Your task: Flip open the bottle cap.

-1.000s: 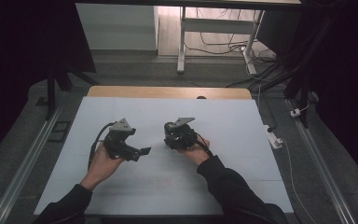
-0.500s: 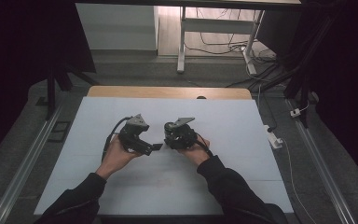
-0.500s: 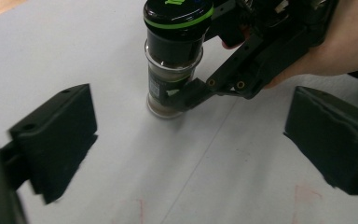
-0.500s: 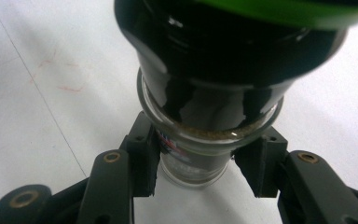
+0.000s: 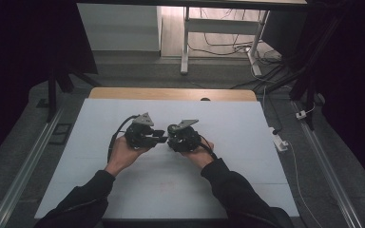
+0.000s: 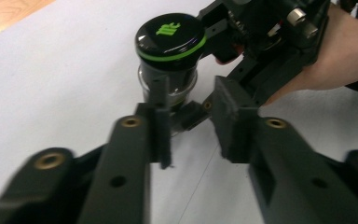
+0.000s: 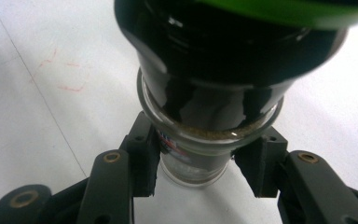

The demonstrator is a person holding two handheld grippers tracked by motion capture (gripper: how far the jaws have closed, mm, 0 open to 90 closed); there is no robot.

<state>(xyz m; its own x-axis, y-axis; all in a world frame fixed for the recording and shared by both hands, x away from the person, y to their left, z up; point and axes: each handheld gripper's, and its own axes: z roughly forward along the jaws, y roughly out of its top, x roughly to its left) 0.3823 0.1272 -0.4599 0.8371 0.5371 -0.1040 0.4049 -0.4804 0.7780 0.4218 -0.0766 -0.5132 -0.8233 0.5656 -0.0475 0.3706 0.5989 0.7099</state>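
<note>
A small glass jar [image 7: 200, 140] with a black cap [image 6: 170, 35] ringed in green is held just above the white table [image 5: 247, 128]. My right gripper [image 7: 200, 163] is shut on its glass body, one pad on each side. My left gripper [image 6: 193, 116] is open, and its fingertips [image 6: 161, 93] reach up to the jar just below the cap, touching or nearly so. In the high view the left gripper [image 5: 158, 136] and right gripper [image 5: 177, 140] meet at the table's middle, with the cap [image 5: 172, 128] between them.
A wooden strip [image 5: 171, 93] runs along the table's far edge. Metal rails [image 5: 24, 166] flank both sides. A white power strip [image 5: 279, 141] with its cord lies off the right edge. Cables and desk legs [image 5: 185, 42] stand on the floor beyond.
My left gripper has moved right across the table until its jaws are at the jar. The right gripper and the jar have stayed in place.
</note>
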